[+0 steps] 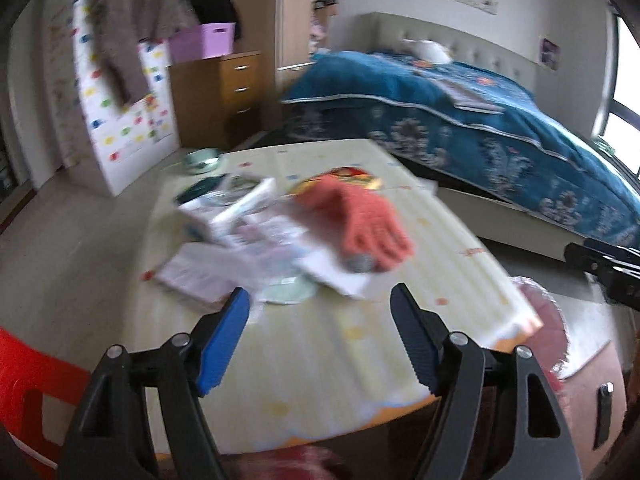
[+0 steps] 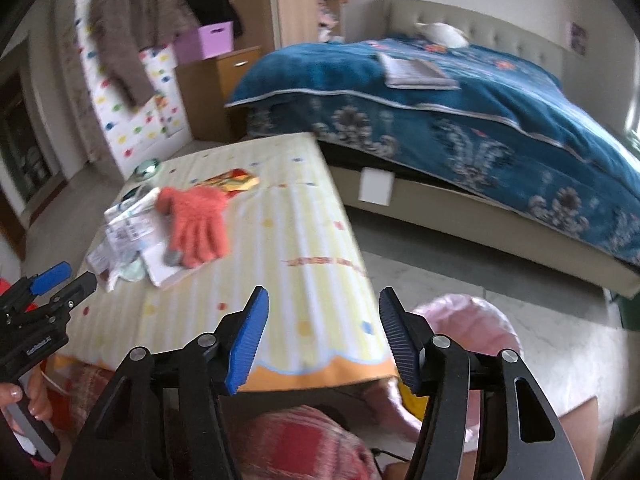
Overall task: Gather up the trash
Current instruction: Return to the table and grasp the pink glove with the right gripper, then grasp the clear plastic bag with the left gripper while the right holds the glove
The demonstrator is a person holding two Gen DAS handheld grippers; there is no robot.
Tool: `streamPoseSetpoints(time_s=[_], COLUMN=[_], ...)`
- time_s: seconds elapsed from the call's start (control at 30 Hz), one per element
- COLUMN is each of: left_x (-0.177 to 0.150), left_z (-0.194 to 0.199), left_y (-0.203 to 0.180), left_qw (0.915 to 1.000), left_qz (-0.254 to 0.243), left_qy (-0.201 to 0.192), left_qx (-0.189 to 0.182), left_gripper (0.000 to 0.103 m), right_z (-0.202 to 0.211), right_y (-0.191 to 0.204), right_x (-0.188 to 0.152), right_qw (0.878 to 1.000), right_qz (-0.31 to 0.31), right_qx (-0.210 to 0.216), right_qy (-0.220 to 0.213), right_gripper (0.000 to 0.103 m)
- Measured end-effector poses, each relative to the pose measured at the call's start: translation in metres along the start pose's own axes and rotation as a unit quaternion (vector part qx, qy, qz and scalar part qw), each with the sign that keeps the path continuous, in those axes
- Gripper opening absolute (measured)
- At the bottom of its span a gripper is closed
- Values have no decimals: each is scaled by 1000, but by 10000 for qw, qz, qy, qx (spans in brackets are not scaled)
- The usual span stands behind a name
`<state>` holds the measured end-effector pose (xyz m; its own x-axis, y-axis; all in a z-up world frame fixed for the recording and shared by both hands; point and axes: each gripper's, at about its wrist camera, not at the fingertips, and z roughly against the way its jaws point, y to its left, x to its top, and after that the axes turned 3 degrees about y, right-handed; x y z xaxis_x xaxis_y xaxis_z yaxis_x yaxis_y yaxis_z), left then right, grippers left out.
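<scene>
A heap of white papers and plastic wrappers [image 1: 248, 236] [image 2: 128, 232] lies on the striped tablecloth [image 1: 320, 352] [image 2: 288, 256]. An orange knit glove [image 1: 364, 220] [image 2: 196, 224] rests on the heap, with a colourful snack packet [image 1: 348, 178] [image 2: 234, 180] behind it. My left gripper [image 1: 320, 308] hovers open and empty over the near table, short of the heap. My right gripper [image 2: 324, 308] stands open and empty above the table's front right corner. The left gripper [image 2: 64, 276] also shows at the left edge of the right wrist view.
A bin lined with a pink bag [image 2: 476, 328] [image 1: 548, 320] stands on the floor right of the table. A blue bed [image 1: 460, 120] [image 2: 440, 112] lies behind. A green bowl [image 1: 202, 160] sits at the table's far corner. A red chair [image 1: 24, 384] is at left.
</scene>
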<state>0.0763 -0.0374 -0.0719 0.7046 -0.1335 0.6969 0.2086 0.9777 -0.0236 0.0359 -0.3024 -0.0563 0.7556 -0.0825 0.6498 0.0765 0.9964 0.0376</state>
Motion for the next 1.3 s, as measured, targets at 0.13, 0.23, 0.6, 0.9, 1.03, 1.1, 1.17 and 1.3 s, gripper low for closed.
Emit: streamPoseSetpoints(time_s=[0.13, 0.23, 0.6, 0.9, 1.03, 1.1, 1.17, 1.3], left_x=[2, 6, 23, 24, 20, 19, 18, 18], left_z=[-2, -5, -41, -55, -58, -57, -54, -44], left_y=[33, 54, 104, 119, 114, 111, 107, 97], left_qw=[9994, 9985, 9951, 9956, 9957, 9958, 9960, 9968], left_qz=[193, 347, 620, 677, 668, 651, 623, 521], left_qy=[-8, -32, 159, 230, 310, 339, 331, 260], left_qx=[291, 426, 754, 612, 559, 550, 555, 552], left_gripper=[72, 81, 83, 83, 83, 83, 83, 83], right_z=[-20, -34, -110, -172, -174, -168, -158, -139], right_y=[33, 55, 121, 148, 151, 149, 145, 133], right_x=[15, 28, 79, 107, 104, 103, 104, 107], right_qw=[9994, 9984, 9924, 9861, 9834, 9835, 9855, 9894], right_qz=[271, 469, 944, 1132, 1215, 1222, 1162, 1024], right_qx=[187, 305, 701, 889, 998, 1020, 998, 939], right_qy=[94, 116, 364, 824, 903, 864, 728, 435], right_gripper=[59, 59, 63, 62, 44, 28, 17, 16])
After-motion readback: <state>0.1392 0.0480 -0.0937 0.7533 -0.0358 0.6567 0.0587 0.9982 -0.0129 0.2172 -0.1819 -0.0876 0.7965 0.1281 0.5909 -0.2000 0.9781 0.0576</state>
